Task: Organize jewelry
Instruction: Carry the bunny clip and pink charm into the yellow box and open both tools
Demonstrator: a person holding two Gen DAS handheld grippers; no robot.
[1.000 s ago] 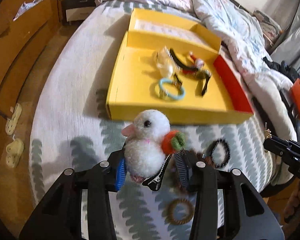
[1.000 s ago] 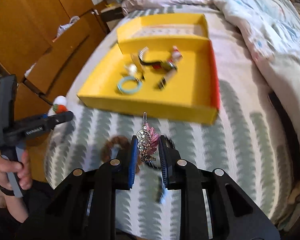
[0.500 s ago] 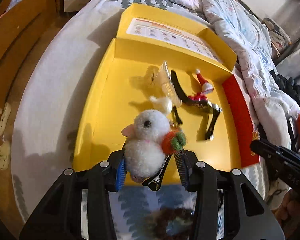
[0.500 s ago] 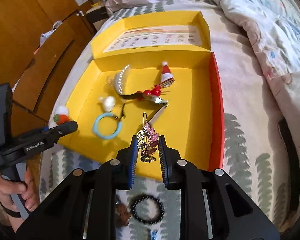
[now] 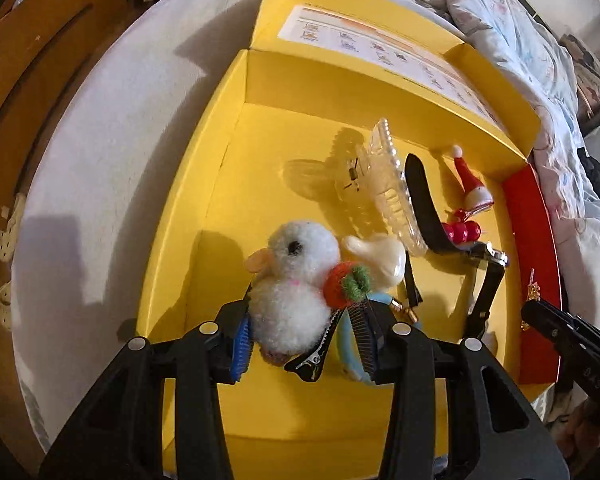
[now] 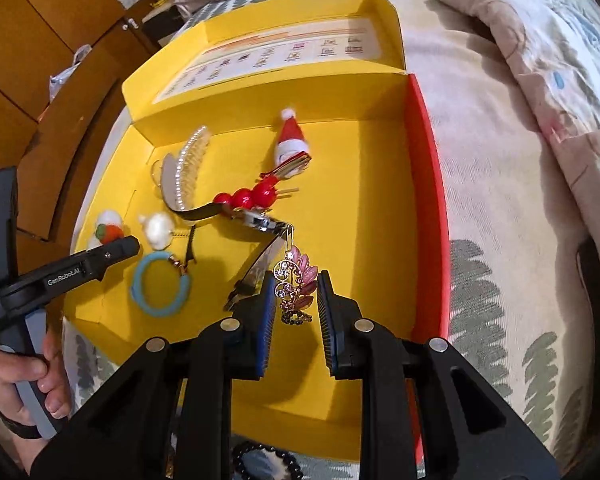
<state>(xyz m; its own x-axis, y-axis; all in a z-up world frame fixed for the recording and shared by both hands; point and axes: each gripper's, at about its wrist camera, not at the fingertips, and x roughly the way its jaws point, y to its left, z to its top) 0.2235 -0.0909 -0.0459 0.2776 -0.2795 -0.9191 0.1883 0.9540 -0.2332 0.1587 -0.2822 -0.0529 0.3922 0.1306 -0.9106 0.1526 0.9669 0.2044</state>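
Observation:
My left gripper (image 5: 302, 330) is shut on a fluffy white duck hair clip (image 5: 294, 284) with an orange pom-pom, held over the left part of the yellow box (image 5: 220, 184). My right gripper (image 6: 294, 312) is shut on a pink jewelled leaf hair clip (image 6: 294, 284), held over the box floor (image 6: 364, 208) right of centre. In the box lie a pearl claw clip (image 6: 188, 164), a Santa hat clip (image 6: 290, 138), a red bead clip (image 6: 246, 198), a blue hair tie (image 6: 160, 288) and a white bunny clip (image 6: 158, 228).
The box sits on a patterned bedspread (image 6: 496, 208) with a rumpled quilt (image 6: 540, 20) to the right. A black bead bracelet (image 6: 266, 464) lies on the bed below the box's near wall. Wooden cabinets (image 6: 32, 40) stand at left.
Both grippers have moved forward from above the bedspread to above the yellow box, each still holding its clip. The box now fills both views.

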